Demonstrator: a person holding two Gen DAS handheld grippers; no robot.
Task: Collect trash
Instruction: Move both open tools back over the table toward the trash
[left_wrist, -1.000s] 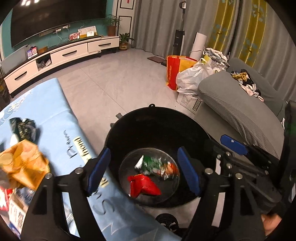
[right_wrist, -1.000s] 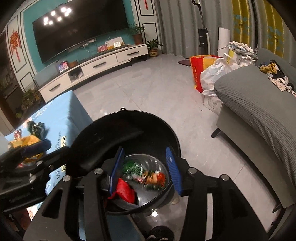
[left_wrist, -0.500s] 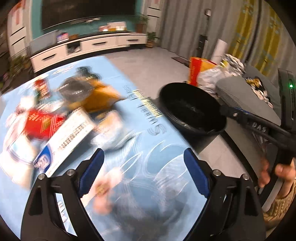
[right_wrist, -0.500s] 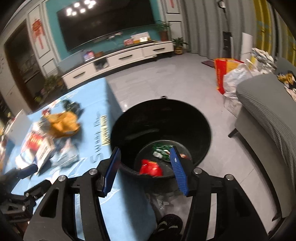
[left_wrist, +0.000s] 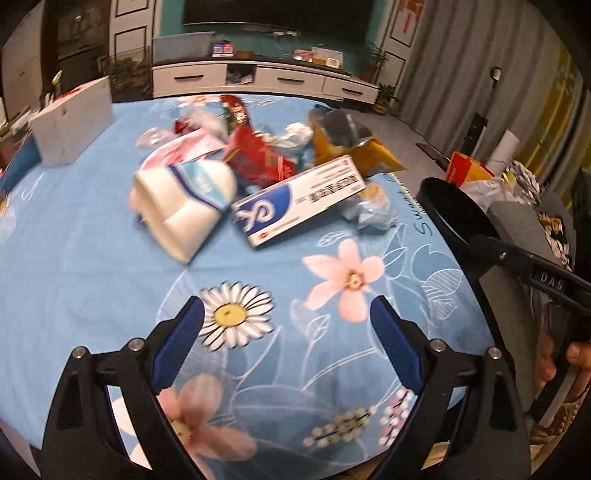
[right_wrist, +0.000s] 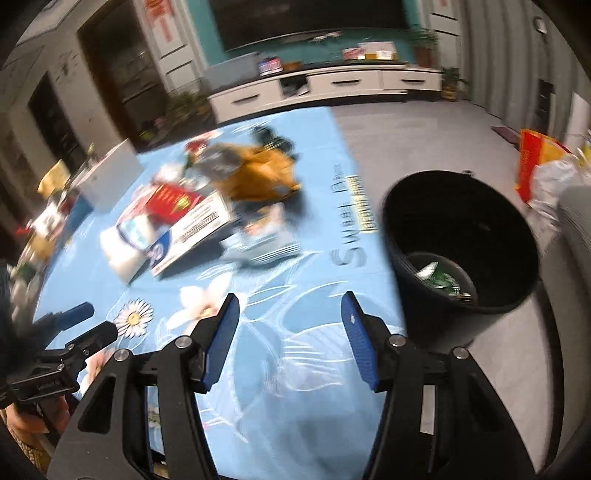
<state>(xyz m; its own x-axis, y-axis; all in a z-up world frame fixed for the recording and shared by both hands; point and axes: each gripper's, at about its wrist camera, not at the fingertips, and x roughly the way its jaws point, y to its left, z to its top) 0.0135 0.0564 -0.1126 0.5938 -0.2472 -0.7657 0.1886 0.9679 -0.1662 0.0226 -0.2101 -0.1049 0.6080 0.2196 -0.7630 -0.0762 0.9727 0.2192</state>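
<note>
Both tongs hang over the blue flowered tabletop (left_wrist: 92, 258) with nothing between their blue pads. The left tongs (left_wrist: 286, 349) stand wide apart above a printed daisy and a pink flower, and their jaws have just been opening; the right tongs (right_wrist: 288, 339) stand partly apart, also empty, and have likewise just been opening a little. The trash lies in a loose heap toward the far side of the tabletop: a white and blue toothpaste box (left_wrist: 299, 201) lying flat, a white crumpled bag with a blue stripe (left_wrist: 184, 199) just beside it on the left, a red wrapper (left_wrist: 258, 158) behind the box, an orange-yellow snack bag (left_wrist: 354, 147) to the right with its silver inside showing, and a small pale crumpled wrapper (left_wrist: 373, 212) near the box's right end. A white carton (left_wrist: 72, 123) stands apart at the far left. The black bin (right_wrist: 461, 240) stands on the floor just beside the tabletop's right edge, with green wrappers lying at its bottom
</note>
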